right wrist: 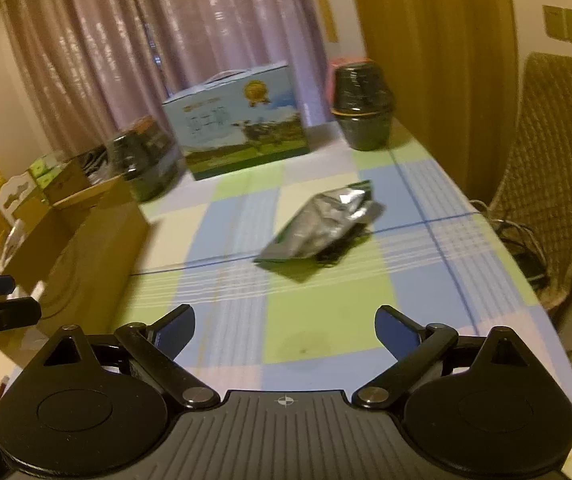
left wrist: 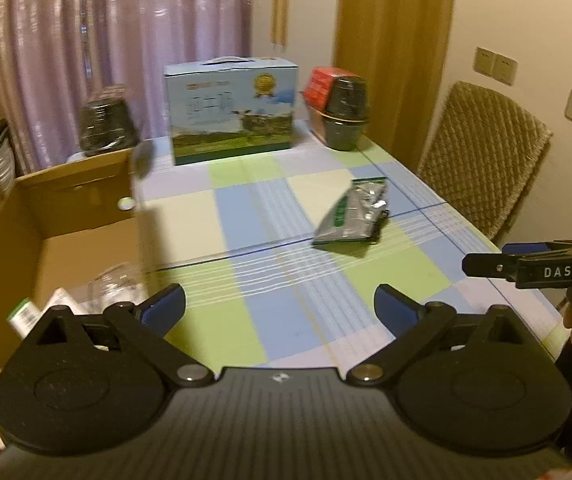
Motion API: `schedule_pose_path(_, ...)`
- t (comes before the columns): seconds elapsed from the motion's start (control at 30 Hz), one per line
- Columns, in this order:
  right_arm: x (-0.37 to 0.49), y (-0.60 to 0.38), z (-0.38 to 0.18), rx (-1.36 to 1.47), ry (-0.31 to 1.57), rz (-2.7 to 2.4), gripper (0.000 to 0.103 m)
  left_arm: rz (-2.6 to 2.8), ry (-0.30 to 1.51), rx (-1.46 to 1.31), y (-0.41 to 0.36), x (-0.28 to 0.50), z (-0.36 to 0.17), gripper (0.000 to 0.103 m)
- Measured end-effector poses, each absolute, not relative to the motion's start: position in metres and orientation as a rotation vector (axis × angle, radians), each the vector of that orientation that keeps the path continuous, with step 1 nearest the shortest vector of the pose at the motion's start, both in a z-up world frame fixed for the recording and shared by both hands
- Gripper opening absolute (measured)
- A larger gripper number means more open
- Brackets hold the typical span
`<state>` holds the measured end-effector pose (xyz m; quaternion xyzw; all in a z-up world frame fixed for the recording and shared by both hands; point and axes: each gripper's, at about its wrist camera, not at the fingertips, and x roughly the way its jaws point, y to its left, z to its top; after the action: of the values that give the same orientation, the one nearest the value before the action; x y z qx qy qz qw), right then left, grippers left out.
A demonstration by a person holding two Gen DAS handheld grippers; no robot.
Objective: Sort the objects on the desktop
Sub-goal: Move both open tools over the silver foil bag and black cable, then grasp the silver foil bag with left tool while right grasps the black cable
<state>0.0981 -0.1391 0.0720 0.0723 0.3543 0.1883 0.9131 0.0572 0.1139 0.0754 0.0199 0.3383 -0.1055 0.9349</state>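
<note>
A silver and green foil pouch [left wrist: 352,214] lies on the checked tablecloth [left wrist: 246,208] right of centre; it also shows in the right wrist view [right wrist: 322,226], with a dark item under its edge. My left gripper [left wrist: 280,306] is open and empty above the table's near edge, beside an open cardboard box [left wrist: 66,208]. My right gripper [right wrist: 284,328] is open and empty, short of the pouch. It shows from the side in the left wrist view [left wrist: 526,264]. The box holds a clear plastic item [left wrist: 116,284] and a white packet [left wrist: 26,314].
A blue milk carton box [left wrist: 232,110] stands at the table's far end. A dark wrapped bowl stack [left wrist: 346,114] and a red pack [left wrist: 322,82] stand at the far right. Another dark wrapped stack [left wrist: 106,122] sits behind the cardboard box. A wicker chair [left wrist: 486,160] stands on the right.
</note>
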Motion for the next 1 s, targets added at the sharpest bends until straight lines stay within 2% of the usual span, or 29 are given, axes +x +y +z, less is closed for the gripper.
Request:
schedule_pose_path(0.3,0.129,-0.165,0.058,0.119,0.748,0.371,0.094,-0.318,0.750,0.101,0.067,0.105,0.059,0.100)
schedule_pose_path(1.0,0.224,-0.178,0.013,-0.142,0.802,0.506,0.094,-0.507,0.853,0.321,-0.022,0.253,0.006,0.100)
